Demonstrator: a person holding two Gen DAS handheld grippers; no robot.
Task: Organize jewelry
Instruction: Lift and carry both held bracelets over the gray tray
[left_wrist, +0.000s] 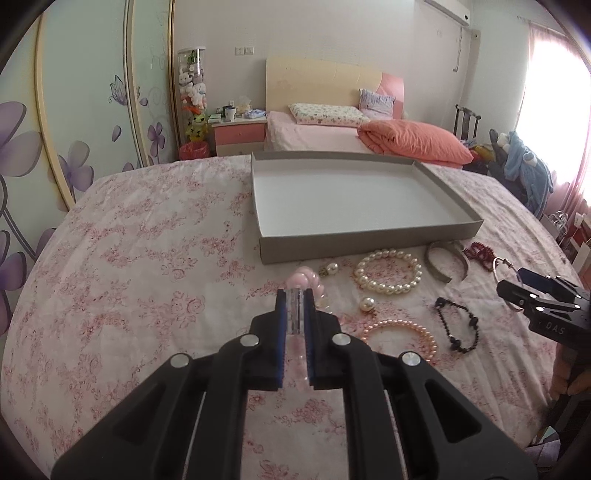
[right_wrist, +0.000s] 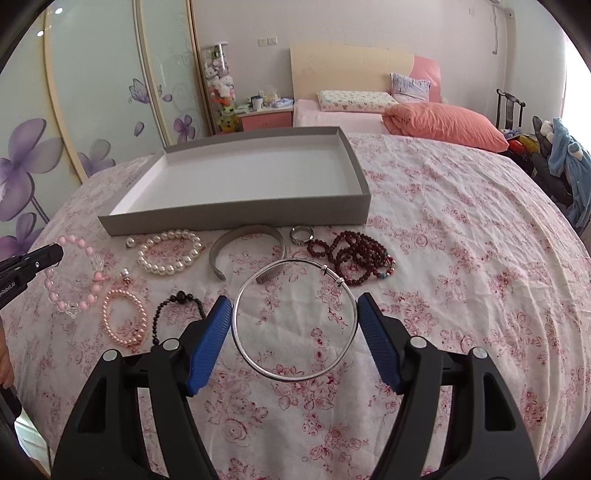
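Jewelry lies in a loose row on the floral bedspread (right_wrist: 443, 229) just in front of an empty grey box (right_wrist: 236, 218), and we see both claws at work over it. Our left claw (left_wrist: 295, 295) is pressed nearly together, pinching the pink bead bracelet (left_wrist: 304, 278), which loops out past its tips; in the right wrist view the same bracelet (right_wrist: 74, 273) hangs at the far left by that claw. Our right claw (right_wrist: 295, 314) is spread wide with its blue pads against the two sides of the thin silver bangle (right_wrist: 347, 332), gripping it. Beyond it lie the white pearl bracelet (right_wrist: 170, 254), the grey cuff (right_wrist: 218, 251), a small ring (right_wrist: 301, 234) and the dark red beads (right_wrist: 354, 254); to the left sit the rose pearl bracelet (right_wrist: 123, 321) and a black bead strand (right_wrist: 173, 302).
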